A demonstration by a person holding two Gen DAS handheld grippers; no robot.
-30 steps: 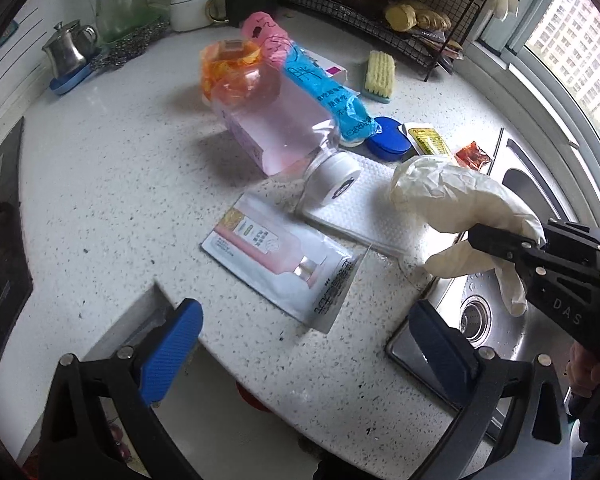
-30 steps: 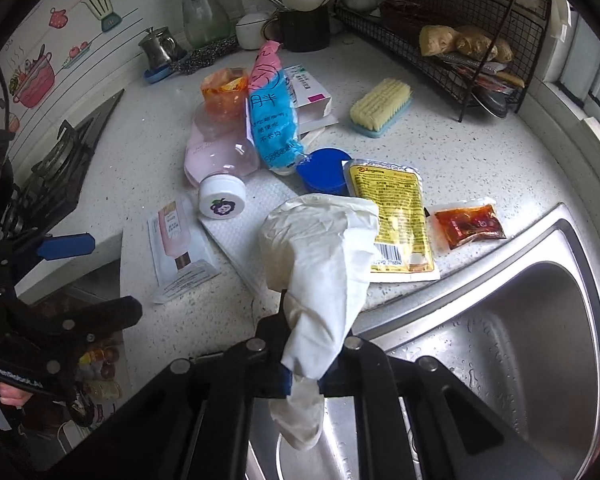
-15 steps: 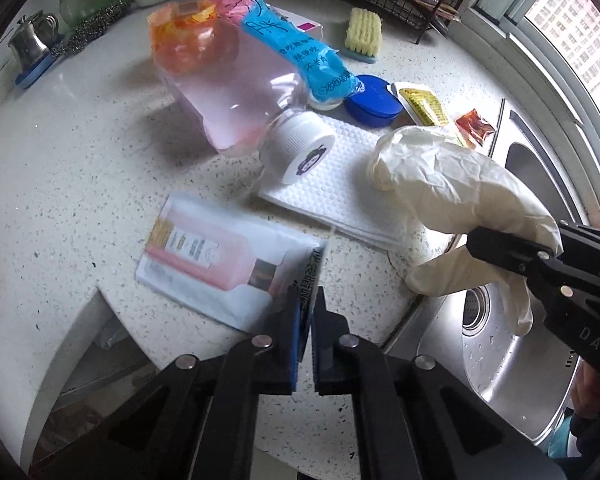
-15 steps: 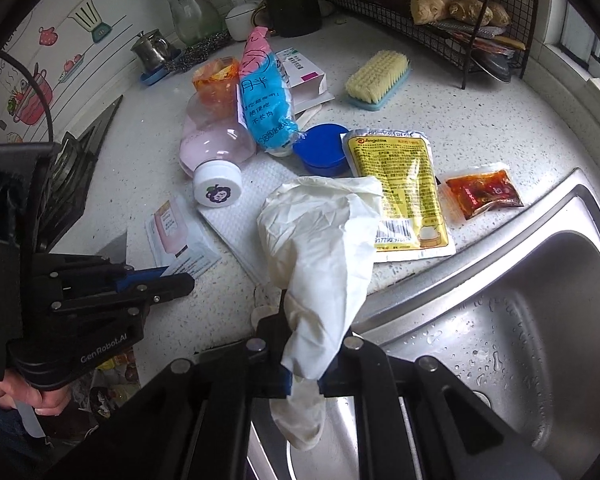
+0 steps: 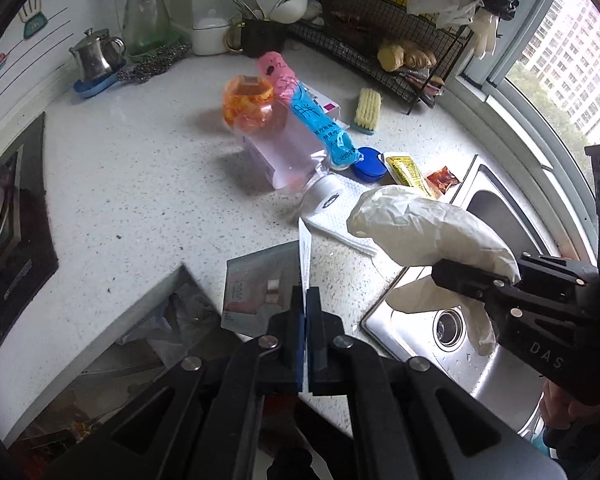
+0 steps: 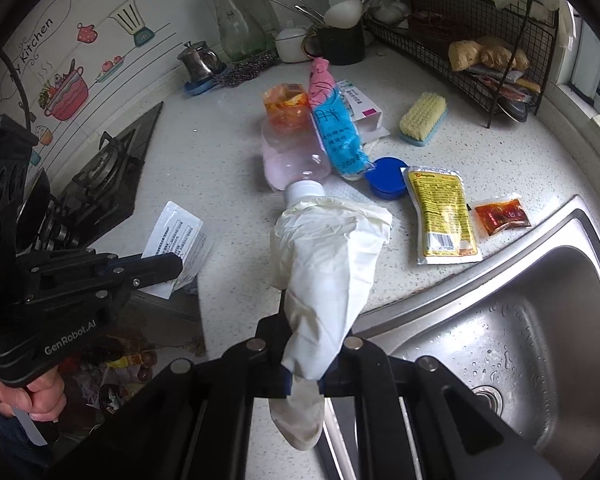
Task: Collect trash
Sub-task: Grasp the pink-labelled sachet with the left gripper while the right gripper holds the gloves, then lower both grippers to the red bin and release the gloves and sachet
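Note:
My left gripper is shut on a flat white sachet with a pink bottle print and holds it lifted on edge over the counter's front corner; it also shows in the right wrist view. My right gripper is shut on a crumpled white rubber glove, held above the sink edge; the glove also shows in the left wrist view. On the counter lie a pink bottle, a blue and pink wrapper, a yellow sachet and a red sauce packet.
A steel sink lies to the right. An open bin with trash sits below the counter's front corner. A blue lid, scrub brush, white cloth, wire rack and gas stove are around.
My left gripper closed on the sachet, then lifted it off the counter and pulled it back toward the front corner. The right gripper kept hold of the glove, barely moving.

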